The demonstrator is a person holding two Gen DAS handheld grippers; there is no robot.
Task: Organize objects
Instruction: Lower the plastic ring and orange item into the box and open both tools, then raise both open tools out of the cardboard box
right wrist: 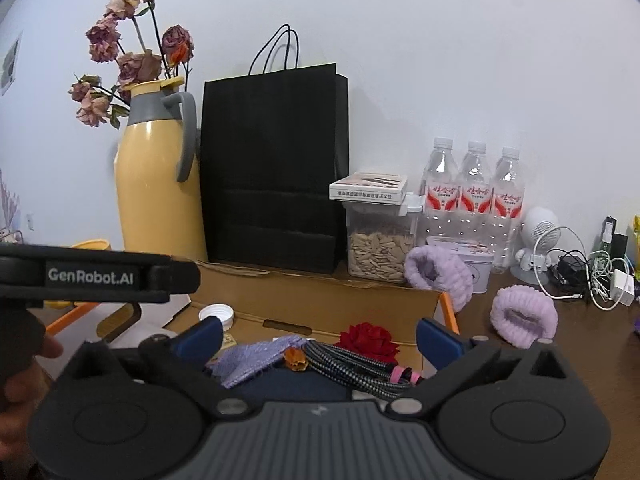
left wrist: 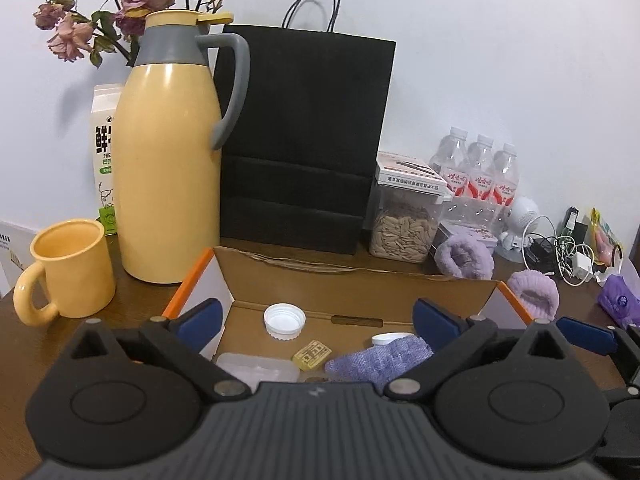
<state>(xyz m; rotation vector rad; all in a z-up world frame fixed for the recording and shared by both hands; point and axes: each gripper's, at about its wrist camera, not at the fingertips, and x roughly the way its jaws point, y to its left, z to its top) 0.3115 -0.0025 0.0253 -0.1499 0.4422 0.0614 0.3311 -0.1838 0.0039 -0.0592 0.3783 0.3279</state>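
An open cardboard box [left wrist: 320,280] lies on the brown table in front of both grippers. My left gripper [left wrist: 316,316] is open above the box's left part, with nothing between its blue pads. Below it lie a white cap [left wrist: 284,320], a small yellow tag [left wrist: 312,354], a clear plastic case [left wrist: 256,366] and a purple cloth [left wrist: 380,360]. My right gripper [right wrist: 318,336] is also open and empty, over the box's right part. A red rose [right wrist: 368,340], a braided cable [right wrist: 352,368] and the purple cloth [right wrist: 252,358] lie under it. Two purple fluffy wristbands [right wrist: 436,270] [right wrist: 524,320] sit outside the box on the right.
A yellow jug [left wrist: 168,176], a yellow mug [left wrist: 68,268] and a milk carton stand at the left. A black paper bag [left wrist: 304,140] stands behind the box. A seed container [left wrist: 404,228], three water bottles [left wrist: 480,172] and tangled chargers [left wrist: 560,252] fill the right.
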